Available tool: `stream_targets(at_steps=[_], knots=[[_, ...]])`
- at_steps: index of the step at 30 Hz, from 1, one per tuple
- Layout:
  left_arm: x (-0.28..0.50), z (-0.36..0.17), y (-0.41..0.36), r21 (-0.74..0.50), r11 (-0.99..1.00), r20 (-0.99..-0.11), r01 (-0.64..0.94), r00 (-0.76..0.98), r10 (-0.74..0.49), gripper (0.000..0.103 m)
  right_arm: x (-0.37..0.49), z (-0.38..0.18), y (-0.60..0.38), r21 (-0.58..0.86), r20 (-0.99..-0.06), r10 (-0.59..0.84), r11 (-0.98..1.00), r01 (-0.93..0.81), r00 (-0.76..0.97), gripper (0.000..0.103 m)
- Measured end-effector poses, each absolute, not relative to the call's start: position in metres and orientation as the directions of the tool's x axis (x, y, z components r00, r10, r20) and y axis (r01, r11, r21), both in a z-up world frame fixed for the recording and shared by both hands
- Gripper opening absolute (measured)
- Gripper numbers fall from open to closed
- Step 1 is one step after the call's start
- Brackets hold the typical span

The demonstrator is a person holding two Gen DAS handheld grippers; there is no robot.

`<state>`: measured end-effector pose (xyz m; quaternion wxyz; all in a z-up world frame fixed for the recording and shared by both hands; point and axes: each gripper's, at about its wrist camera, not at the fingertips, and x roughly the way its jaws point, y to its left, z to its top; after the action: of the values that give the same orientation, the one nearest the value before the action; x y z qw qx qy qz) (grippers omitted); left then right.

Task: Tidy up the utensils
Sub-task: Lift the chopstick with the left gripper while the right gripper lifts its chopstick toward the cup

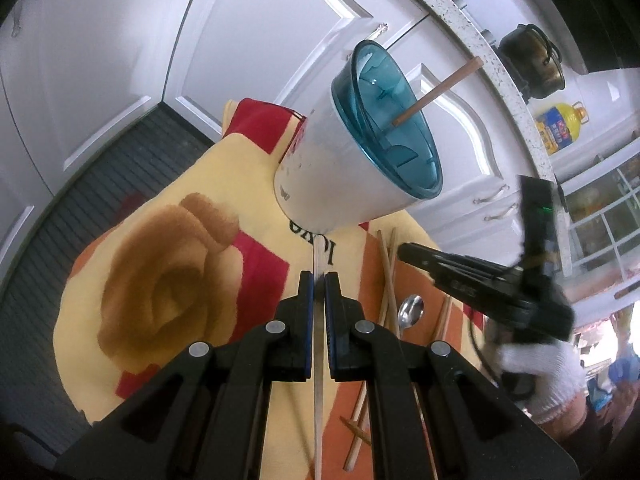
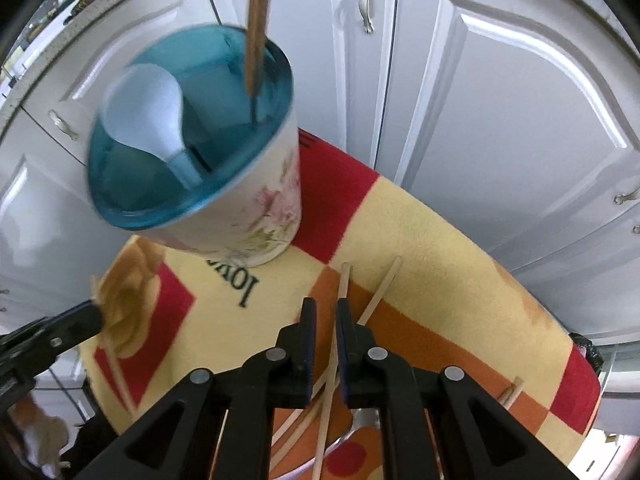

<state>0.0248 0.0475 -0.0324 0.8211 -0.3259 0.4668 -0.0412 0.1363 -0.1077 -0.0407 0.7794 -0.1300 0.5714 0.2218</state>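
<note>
A white utensil holder [image 1: 340,172] with a teal insert stands at the far end of the yellow rose cloth [image 1: 168,280], a brown chopstick [image 1: 436,88] leaning out of it. My left gripper [image 1: 318,276] is shut on a pale chopstick [image 1: 318,256] that points toward the holder's base. To the right, a white-gloved hand [image 1: 540,372] holds my right gripper [image 1: 402,250] over loose chopsticks [image 1: 387,280] and a metal spoon [image 1: 412,312]. In the right wrist view, my right gripper [image 2: 327,308] is shut on a pale chopstick [image 2: 344,280]. The holder [image 2: 240,216] contains a white spoon [image 2: 148,112].
White cabinet doors [image 1: 120,60] stand close behind the cloth-covered table, with a speckled countertop [image 1: 480,48], a dark pot [image 1: 534,64] and an oil bottle [image 1: 560,124] further right. More chopsticks [image 2: 380,292] lie on the cloth. A grey ribbed floor [image 1: 80,200] shows on the left.
</note>
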Motion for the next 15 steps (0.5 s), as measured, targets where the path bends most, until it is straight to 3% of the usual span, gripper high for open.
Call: stream_targets(at_steps=[5, 7, 12, 15], knots=[[0.023, -0.027, 0.048, -0.566, 0.793, -0.738, -0.226, 0.566, -0.366, 0.004, 0.150, -0.068, -0.103, 0.039, -0.962, 0.163, 0.878, -0.477, 0.221, 0.010], [0.023, -0.025, 0.050, -0.564, 0.795, -0.738, -0.224, 0.569, -0.363, 0.004, 0.153, -0.079, -0.099, 0.006, -0.969, 0.124, 0.878, -0.480, 0.214, 0.020], [0.024, -0.029, 0.050, -0.559, 0.797, -0.743, -0.229, 0.566, -0.358, 0.004, 0.153, -0.081, -0.102, 0.028, -0.966, 0.145, 0.883, -0.469, 0.215, 0.020], [0.023, -0.028, 0.048, -0.561, 0.796, -0.744, -0.227, 0.561, -0.364, 0.004, 0.153, -0.081, -0.101, 0.044, -0.967, 0.157, 0.876, -0.480, 0.198, 0.006]])
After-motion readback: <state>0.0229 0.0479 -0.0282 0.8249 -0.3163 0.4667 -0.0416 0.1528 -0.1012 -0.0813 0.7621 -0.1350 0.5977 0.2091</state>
